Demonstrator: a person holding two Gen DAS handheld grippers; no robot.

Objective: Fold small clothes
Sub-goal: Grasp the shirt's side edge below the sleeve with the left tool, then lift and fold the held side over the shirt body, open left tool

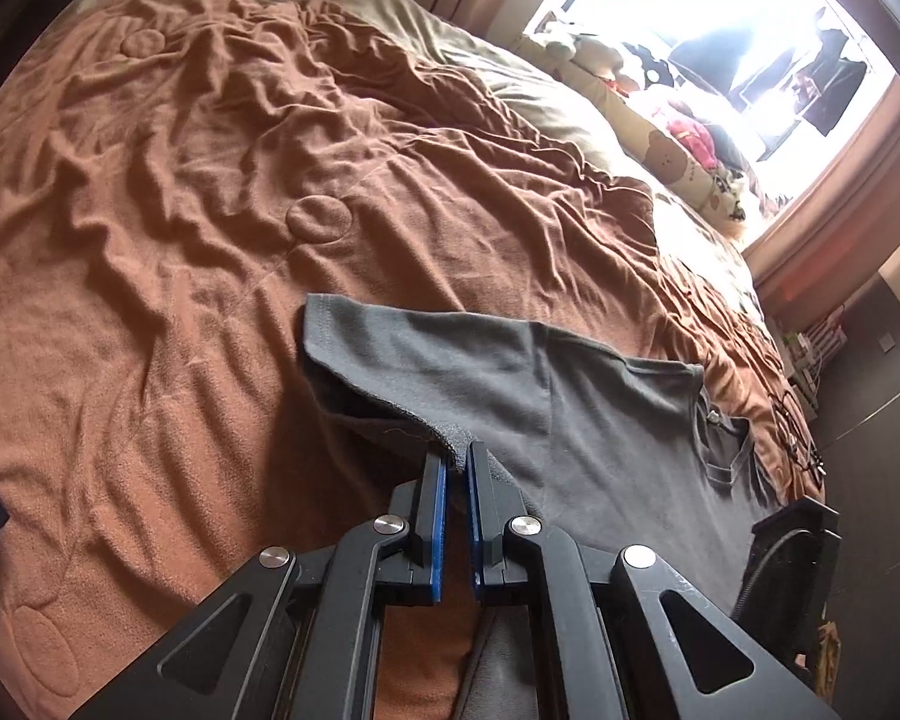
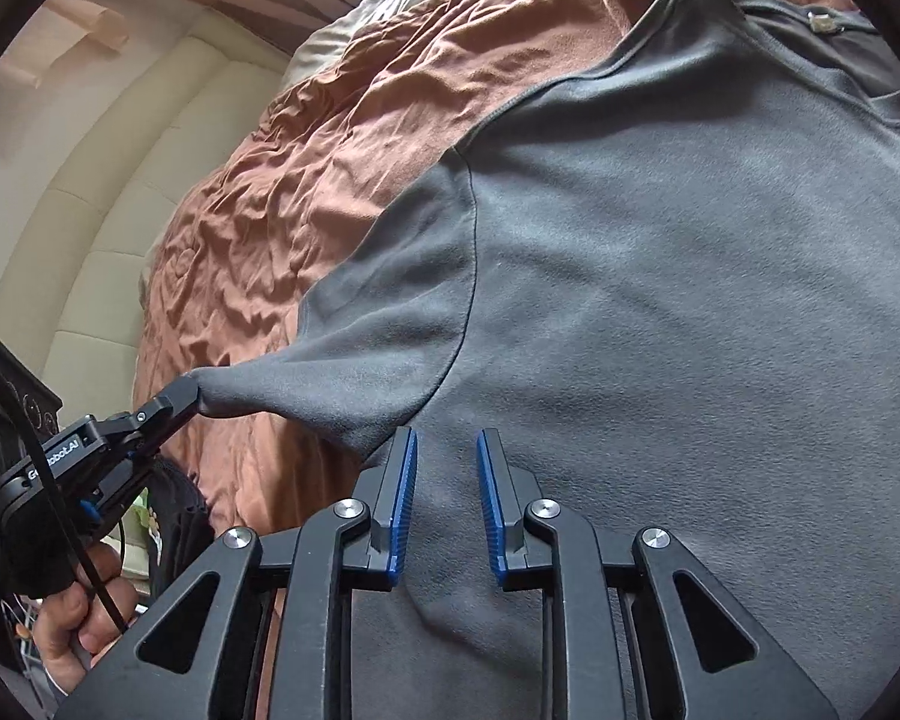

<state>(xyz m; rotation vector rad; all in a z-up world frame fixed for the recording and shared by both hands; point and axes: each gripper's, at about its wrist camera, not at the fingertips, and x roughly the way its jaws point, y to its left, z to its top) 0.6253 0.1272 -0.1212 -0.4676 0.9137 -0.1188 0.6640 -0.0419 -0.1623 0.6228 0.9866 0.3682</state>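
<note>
Grey shirt (image 2: 660, 300) cut off at frame edge, its hem unseen, window (image 1: 720, 30) overexposed, shelf clutter indistinct

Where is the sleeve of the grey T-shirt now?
In the right wrist view, the sleeve is at centre-left, over the brown blanket, its edge pinched by the left tool.

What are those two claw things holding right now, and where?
The left gripper pinches the gray T-shirt at its sleeve edge, lifting it. The right gripper is open above the shirt, holding nothing.
</note>
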